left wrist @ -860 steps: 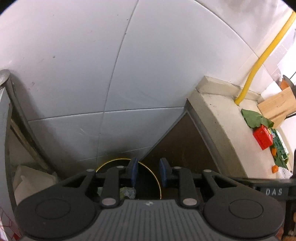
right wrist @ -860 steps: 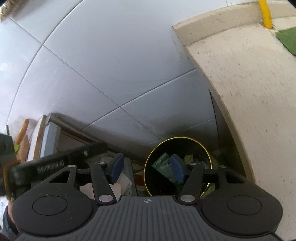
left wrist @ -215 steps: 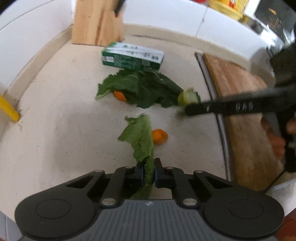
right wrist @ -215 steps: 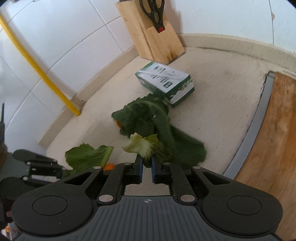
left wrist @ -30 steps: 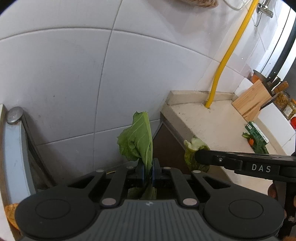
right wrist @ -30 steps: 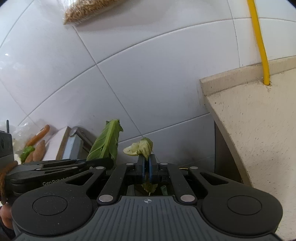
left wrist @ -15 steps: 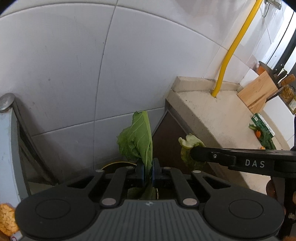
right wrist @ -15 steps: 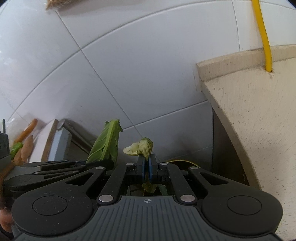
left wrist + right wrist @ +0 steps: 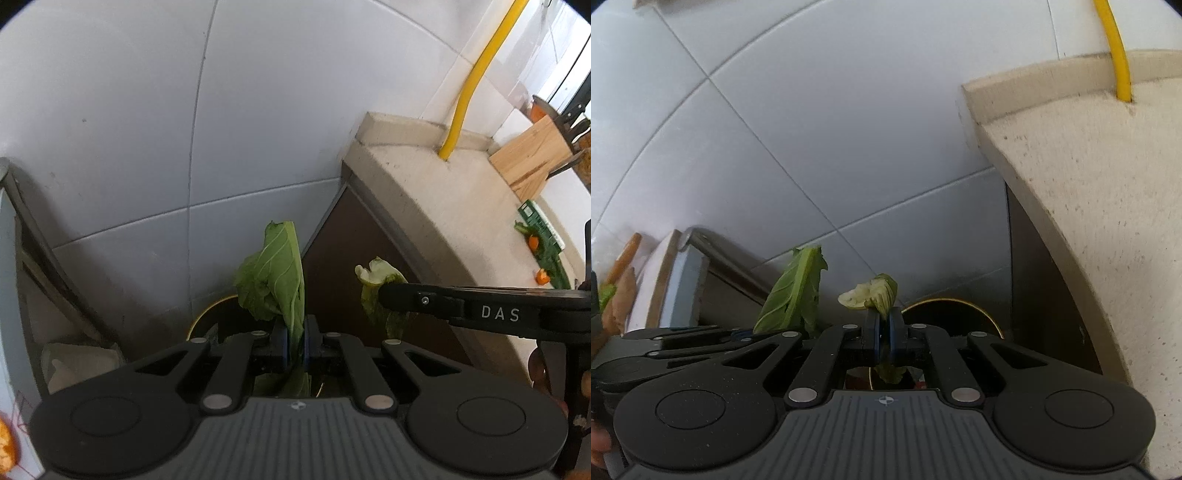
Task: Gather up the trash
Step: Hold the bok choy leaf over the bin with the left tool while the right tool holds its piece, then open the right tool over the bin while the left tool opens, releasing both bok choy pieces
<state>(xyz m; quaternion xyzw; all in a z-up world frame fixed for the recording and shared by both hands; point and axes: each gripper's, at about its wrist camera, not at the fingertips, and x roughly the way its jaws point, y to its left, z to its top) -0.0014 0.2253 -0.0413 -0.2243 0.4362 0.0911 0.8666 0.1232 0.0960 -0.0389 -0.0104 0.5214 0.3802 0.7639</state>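
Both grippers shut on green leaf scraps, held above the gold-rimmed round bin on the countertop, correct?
Wrong on the bin's place. The gold-rimmed round bin stands down on the floor beside the beige speckled countertop, not on it; the right wrist view shows it. The rest holds: left gripper shut on the flat green leaf, right gripper shut on the pale crumpled leaf stub.

White tiled wall (image 9: 147,110), speckled countertop (image 9: 1108,184).

A home kitchen: tiled wall (image 9: 147,110), stone counter (image 9: 461,206), wooden knife block (image 9: 532,155).
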